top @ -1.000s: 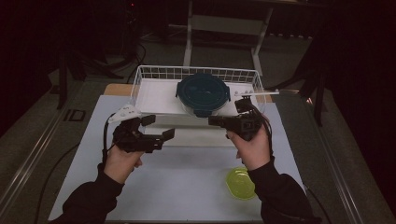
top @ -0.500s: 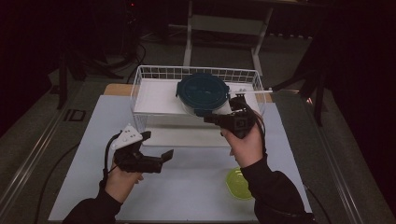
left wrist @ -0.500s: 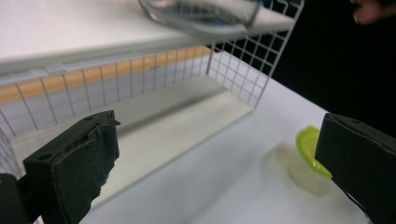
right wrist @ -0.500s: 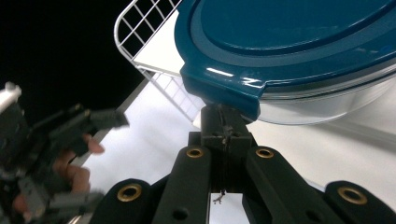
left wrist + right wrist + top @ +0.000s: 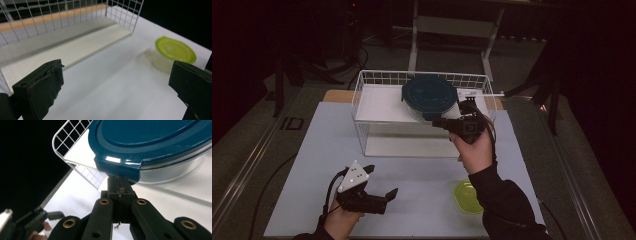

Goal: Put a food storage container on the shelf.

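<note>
The blue-lidded container sits at the right end of the white wire basket, on the white shelf board inside it, its clear round body under a dark teal lid. The right gripper is at the container's near right side, raised off the table. In the right gripper view its two black jaws are pressed fully together, and their tip meets the underside of the lid's protruding tab; whether the closed tip pinches the tab or only touches it from below cannot be told.

The left gripper is low over the near left part of the table, well apart from the basket and the container. Its jaws have just been opening and now stand wide, with nothing between them. In the left gripper view they frame bare table, with the basket's near edge to the left.

A second, smaller container with a yellow-green lid stands on the near right of the table, beside the person's right sleeve.

The table is covered with a pale, matte sheet, and a strip of wood shows at its far edge behind the basket. Around it the room is dark; a light metal frame stands on the floor beyond the table, and dark stands rise at either side.
</note>
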Demonstrator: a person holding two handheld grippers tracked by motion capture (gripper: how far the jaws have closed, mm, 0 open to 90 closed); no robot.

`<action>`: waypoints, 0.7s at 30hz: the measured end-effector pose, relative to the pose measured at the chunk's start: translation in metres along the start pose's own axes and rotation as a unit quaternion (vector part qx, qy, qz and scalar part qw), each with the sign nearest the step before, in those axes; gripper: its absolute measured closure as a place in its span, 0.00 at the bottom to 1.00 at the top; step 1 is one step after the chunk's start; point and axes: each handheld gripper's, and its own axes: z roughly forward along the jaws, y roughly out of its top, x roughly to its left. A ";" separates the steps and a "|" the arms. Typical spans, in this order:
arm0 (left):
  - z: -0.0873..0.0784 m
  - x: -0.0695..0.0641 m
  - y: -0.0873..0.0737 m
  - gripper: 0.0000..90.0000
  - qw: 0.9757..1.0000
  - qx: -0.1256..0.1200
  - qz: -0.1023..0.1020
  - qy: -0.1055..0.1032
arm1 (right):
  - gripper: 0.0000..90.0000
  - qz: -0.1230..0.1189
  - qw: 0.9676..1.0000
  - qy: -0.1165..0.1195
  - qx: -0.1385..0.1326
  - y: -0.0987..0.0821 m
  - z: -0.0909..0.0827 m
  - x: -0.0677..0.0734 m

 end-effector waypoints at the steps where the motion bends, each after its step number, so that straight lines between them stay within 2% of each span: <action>1: -0.001 0.000 -0.002 0.00 1.000 -0.002 -0.001 -0.001 | 1.00 0.000 1.000 -0.002 0.000 0.001 0.001 0.000; 5: -0.004 0.001 -0.008 0.00 1.000 -0.013 -0.006 0.003 | 1.00 0.003 1.000 -0.005 -0.003 0.003 0.003 -0.002; 8: -0.004 0.005 -0.013 0.00 1.000 -0.017 -0.005 0.015 | 1.00 0.001 1.000 -0.011 -0.002 0.004 0.006 -0.003; 13: -0.001 0.010 -0.019 0.00 1.000 -0.012 -0.007 0.025 | 1.00 0.011 1.000 -0.012 0.000 0.006 0.012 -0.008; 21: 0.001 0.010 -0.022 0.00 1.000 -0.009 -0.005 0.025 | 1.00 0.012 1.000 -0.018 -0.001 0.011 0.015 -0.010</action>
